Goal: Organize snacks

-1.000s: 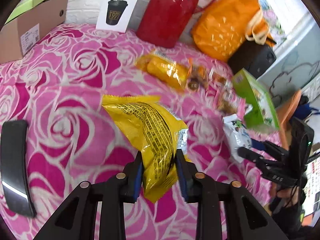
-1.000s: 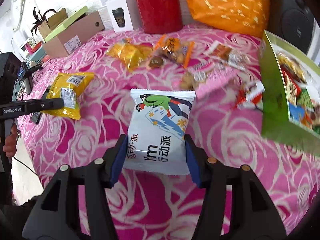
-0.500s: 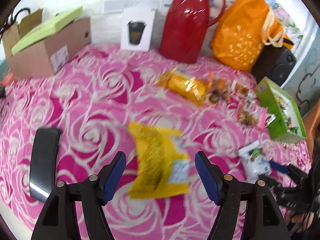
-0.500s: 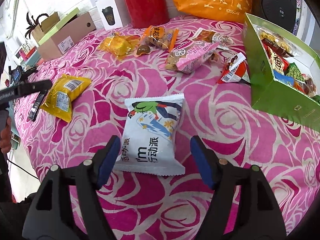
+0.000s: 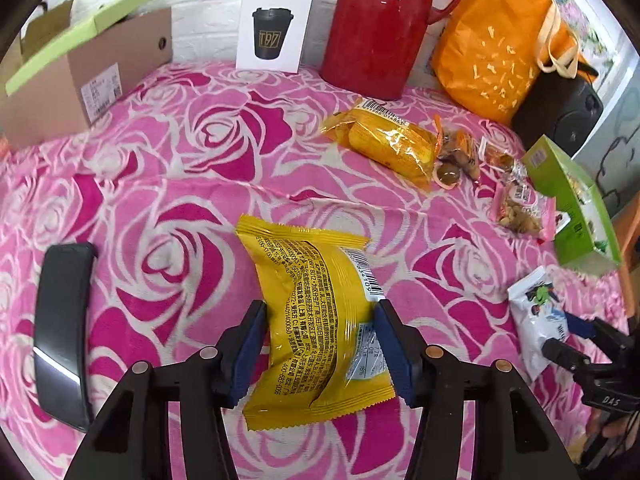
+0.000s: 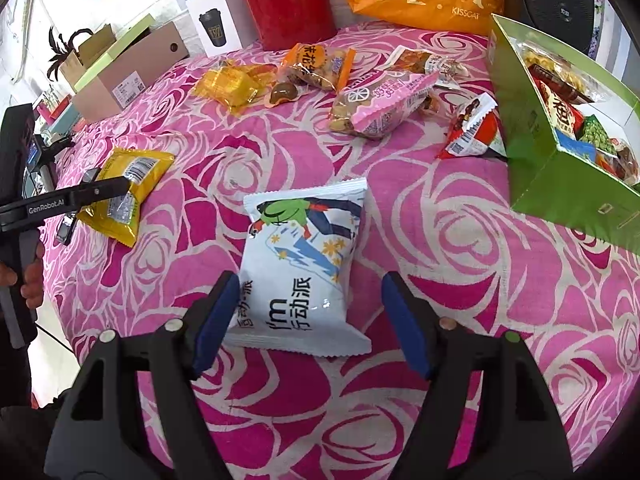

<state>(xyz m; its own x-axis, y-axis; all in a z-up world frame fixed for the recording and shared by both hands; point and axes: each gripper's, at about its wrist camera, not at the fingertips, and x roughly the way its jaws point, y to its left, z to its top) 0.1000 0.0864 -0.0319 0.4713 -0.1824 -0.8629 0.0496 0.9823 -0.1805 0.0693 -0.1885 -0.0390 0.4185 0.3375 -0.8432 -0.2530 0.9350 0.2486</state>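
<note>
A yellow snack packet (image 5: 320, 320) lies on the pink rose cloth between the fingers of my left gripper (image 5: 320, 346), which is open; the blue pads stand at its two sides. A white packet with a green cartoon figure (image 6: 304, 264) lies flat between the pads of my open right gripper (image 6: 312, 320). The green box (image 6: 560, 184) at the right holds several snack packs. Loose snacks lie further back: a yellow cake pack (image 6: 232, 84), an orange nut pack (image 6: 316, 64), a pink nut pack (image 6: 380, 104) and a red-and-white packet (image 6: 476, 128).
Along the back stand a cardboard box (image 5: 80, 76), a white cup box (image 5: 274, 28), a red jug (image 5: 372, 28), an orange bag (image 5: 496, 40) and a black speaker (image 5: 560, 116). A black curved object (image 5: 60, 328) lies at the left near the cloth's edge.
My left gripper let go of the yellow packet, which now lies on the cloth, and its fingers have since come closer around it. My right gripper opened off the white packet.
</note>
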